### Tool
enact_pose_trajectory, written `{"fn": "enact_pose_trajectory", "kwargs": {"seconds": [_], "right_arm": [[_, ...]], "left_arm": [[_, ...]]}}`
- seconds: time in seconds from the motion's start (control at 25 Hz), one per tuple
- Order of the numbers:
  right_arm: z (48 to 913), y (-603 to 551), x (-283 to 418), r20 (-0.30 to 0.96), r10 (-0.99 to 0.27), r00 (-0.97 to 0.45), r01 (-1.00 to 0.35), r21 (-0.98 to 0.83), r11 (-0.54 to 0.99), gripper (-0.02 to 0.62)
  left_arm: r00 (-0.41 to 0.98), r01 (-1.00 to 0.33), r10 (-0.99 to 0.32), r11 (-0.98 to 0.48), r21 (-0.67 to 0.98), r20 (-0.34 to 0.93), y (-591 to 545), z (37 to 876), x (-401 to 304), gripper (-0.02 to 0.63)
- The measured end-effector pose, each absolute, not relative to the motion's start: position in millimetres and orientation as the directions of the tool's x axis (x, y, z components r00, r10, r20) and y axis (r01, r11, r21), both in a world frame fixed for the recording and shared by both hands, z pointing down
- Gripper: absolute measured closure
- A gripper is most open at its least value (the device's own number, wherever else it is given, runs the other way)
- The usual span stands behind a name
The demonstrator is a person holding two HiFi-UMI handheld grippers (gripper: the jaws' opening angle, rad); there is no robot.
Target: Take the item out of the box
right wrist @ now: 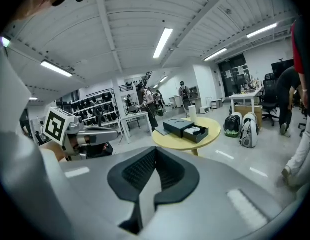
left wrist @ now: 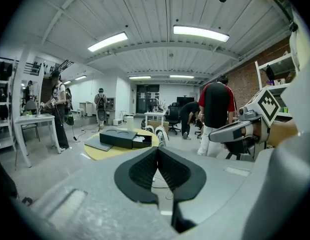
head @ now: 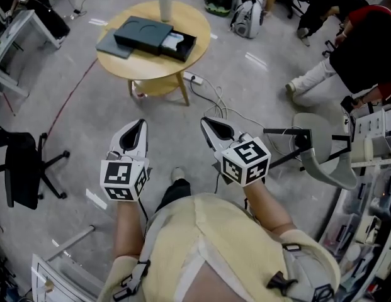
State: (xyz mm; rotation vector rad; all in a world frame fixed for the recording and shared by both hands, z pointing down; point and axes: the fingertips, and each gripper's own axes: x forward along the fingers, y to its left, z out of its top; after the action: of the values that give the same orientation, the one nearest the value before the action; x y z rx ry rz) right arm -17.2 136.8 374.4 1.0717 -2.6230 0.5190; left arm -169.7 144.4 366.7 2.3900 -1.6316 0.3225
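Note:
A black box (head: pixel 151 35) lies on a round yellow table (head: pixel 190 22) well ahead of me, its drawer slid out to the right with a white item (head: pixel 175 41) inside. A grey flat lid (head: pixel 114 45) lies at the box's left. The box (left wrist: pixel 121 137) also shows far off in the left gripper view, and the box (right wrist: pixel 186 128) with the white item (right wrist: pixel 196 130) in the right gripper view. My left gripper (head: pixel 142 123) and right gripper (head: pixel 206 121) hang side by side over the floor, far short of the table. Both are shut and hold nothing.
A white cylinder (head: pixel 165 6) stands at the table's far edge. A power strip with cables (head: pixel 195 78) lies on the floor by the table's leg. A black office chair (head: pixel 22 168) is at left, a grey chair (head: pixel 321 159) at right, bags (head: pixel 245 8) beyond, and a person in red (head: pixel 365 43) at right.

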Motion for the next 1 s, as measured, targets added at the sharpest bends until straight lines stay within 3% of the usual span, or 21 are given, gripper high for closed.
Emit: {"fn": "enact_pose_trajectory", "kwargs": {"seconds": [0.4, 1.0], "right_arm": [[375, 95, -52, 0.369, -0.628, -0.685, -0.722, -0.229, 0.653, 0.594], [410, 44, -45, 0.432, -0.614, -0.660, -0.743, -0.254, 0.620, 0.594]], "left_arm": [[0.418, -0.902, -0.839, -0.427, 0.054, 0.349, 104, 379, -191, 0.600], [0.501, -0.841, -0.763, -0.541, 0.020, 0.409, 31, 408, -159, 0.445]]}}
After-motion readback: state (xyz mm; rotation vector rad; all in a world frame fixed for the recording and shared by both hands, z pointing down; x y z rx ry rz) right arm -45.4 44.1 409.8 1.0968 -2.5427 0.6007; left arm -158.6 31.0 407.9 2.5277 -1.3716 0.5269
